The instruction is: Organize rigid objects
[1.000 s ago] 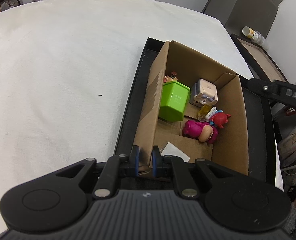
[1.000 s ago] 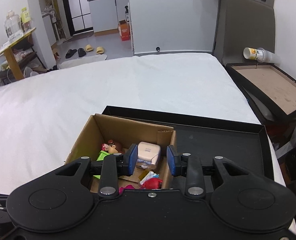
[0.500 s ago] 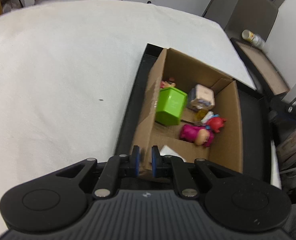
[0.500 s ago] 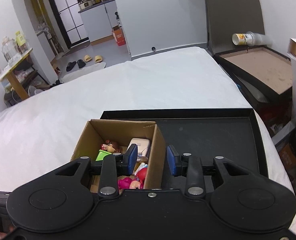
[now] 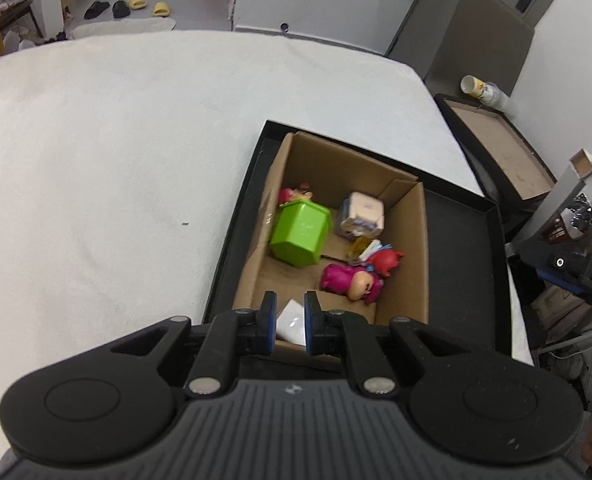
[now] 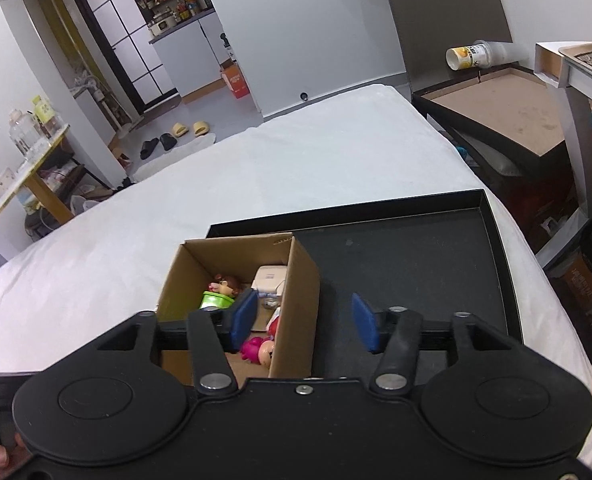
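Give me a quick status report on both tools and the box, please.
Left tool shut, holding nothing. Right tool opening, empty, straddling the cardboard box wall. Toys in the box on black tray. Nothing in the way.

Open tray floor to your right.
The cardboard box [image 6: 296, 280] crowds the black tray's [image 6: 416, 264] left side; the rest lies bare.

Both views are evenly and brightly lit by soft indoor light — the white bedcover [image 5: 115, 152] reads pale and nearly blown out, with only faint shadows. Inside the cardboard box [image 5: 400, 264] the walls cast a mild shade over its floor. Fisheye bending curves the room's straight lines toward the edges — the corners darken, and detail stays fairly sharp, without motion blur.
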Motion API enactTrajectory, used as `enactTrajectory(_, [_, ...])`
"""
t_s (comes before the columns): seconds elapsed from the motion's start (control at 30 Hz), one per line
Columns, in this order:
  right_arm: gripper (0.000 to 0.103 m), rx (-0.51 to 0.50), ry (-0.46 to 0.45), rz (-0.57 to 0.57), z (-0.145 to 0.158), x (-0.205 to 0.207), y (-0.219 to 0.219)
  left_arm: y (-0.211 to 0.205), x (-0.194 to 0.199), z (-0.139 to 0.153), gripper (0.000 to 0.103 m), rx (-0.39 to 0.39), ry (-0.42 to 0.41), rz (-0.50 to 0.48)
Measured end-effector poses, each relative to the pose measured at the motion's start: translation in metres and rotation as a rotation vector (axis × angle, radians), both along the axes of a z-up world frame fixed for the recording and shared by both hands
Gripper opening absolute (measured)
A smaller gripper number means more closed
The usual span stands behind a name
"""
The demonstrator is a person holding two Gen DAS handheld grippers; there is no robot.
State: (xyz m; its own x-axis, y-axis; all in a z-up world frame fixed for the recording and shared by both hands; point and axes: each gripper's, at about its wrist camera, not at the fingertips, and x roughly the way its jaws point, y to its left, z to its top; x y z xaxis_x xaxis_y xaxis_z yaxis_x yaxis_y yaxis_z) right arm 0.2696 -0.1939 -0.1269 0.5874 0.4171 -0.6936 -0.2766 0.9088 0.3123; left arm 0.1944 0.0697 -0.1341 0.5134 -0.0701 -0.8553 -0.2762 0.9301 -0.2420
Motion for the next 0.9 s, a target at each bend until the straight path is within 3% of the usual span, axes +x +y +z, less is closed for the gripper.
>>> enactTrajectory(0.1, [0.064,0.02,0.004,0.011,0.008,-0.005,-0.007,-0.006,-0.002,0.009,0.011,0.011,-0.001,-0.015])
enactTrajectory(0.2, [0.068,0.048,0.013,0.018,0.013,-0.01,-0.012,-0.01,-0.006,0.018,0.019,0.001,-0.001,-0.014])
enactTrajectory(0.37, [0.08,0.055,0.004,0.04,0.024,-0.02,-0.016,-0.016,-0.018,0.042,0.055,0.03,-0.045,-0.015])
enactTrajectory(0.57, [0.096,0.08,0.001,0.032,0.038,-0.031,-0.023,-0.021,-0.034,0.069,0.082,0.07,-0.078,0.008])
enactTrajectory(0.67, [0.103,0.078,0.005,0.029,0.043,-0.038,-0.025,-0.025,-0.043,0.081,0.088,0.08,-0.102,-0.002])
enactTrajectory(0.9, [0.103,0.077,-0.005,0.016,0.054,-0.059,-0.032,-0.035,-0.062,0.102,0.093,0.095,-0.148,-0.041])
